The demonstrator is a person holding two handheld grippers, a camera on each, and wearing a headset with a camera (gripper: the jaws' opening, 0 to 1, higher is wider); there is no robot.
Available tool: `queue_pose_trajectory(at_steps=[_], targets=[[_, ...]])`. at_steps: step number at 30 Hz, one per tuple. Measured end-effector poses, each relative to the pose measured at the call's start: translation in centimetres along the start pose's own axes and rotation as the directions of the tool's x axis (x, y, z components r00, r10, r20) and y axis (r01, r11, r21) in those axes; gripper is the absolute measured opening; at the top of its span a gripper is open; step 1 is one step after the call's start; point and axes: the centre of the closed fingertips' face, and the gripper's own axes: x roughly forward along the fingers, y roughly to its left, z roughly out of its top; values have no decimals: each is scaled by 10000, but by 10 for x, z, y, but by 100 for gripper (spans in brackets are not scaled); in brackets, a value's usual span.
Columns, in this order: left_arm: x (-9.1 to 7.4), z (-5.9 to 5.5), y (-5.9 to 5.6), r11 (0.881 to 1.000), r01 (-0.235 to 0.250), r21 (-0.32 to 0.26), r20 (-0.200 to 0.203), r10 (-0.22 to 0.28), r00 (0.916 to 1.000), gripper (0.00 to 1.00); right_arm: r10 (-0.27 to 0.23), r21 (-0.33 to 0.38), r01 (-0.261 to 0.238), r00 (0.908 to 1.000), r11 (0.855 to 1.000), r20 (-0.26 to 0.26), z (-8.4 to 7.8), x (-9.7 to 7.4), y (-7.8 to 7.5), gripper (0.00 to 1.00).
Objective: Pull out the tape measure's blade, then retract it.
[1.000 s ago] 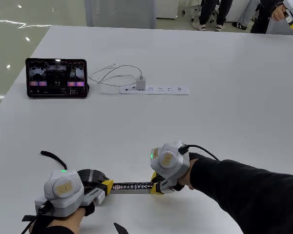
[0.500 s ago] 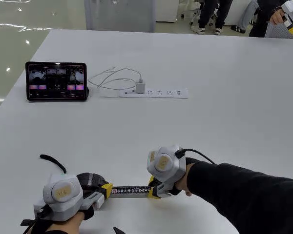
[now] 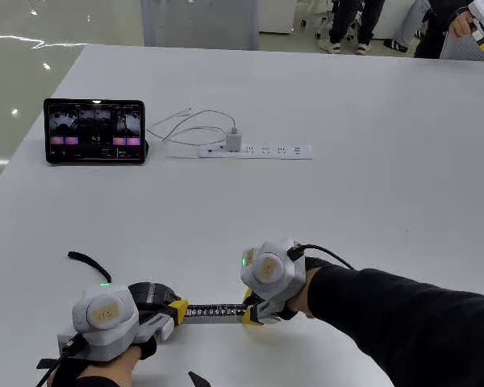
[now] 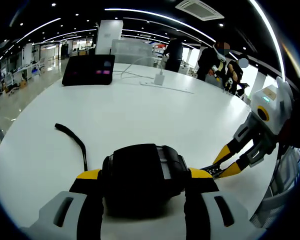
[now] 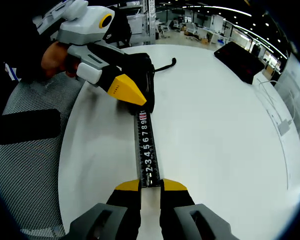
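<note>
A black tape measure case [image 4: 142,175] sits clamped between the yellow-tipped jaws of my left gripper [image 4: 145,176], low on the table near the front edge [image 3: 153,300]. Its blade [image 5: 147,152], printed with numbers, runs a short way out across the white table to my right gripper [image 5: 151,186], which is shut on the blade's end. In the head view the blade [image 3: 214,310] spans the gap between the left gripper [image 3: 165,310] and the right gripper [image 3: 248,313]. The case's black wrist strap [image 4: 72,140] trails on the table.
A tablet [image 3: 94,131] stands at the back left, and a white power strip [image 3: 258,150] with a charger and cables lies behind the work. People stand beyond the far edge of the table [image 3: 347,201]. A mesh chair seat [image 5: 27,145] lies beside the table.
The right gripper has moved a little left toward the case, so the exposed blade is slightly shorter. The left gripper and case have stayed in place.
</note>
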Motion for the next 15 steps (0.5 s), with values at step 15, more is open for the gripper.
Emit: queue_pose_trajectory(at_steps=[15], targets=[[0, 0, 0, 9999, 51, -92, 1, -51, 10000, 61, -9, 11, 9, 10000, 10000, 45, 6, 3, 1, 9]])
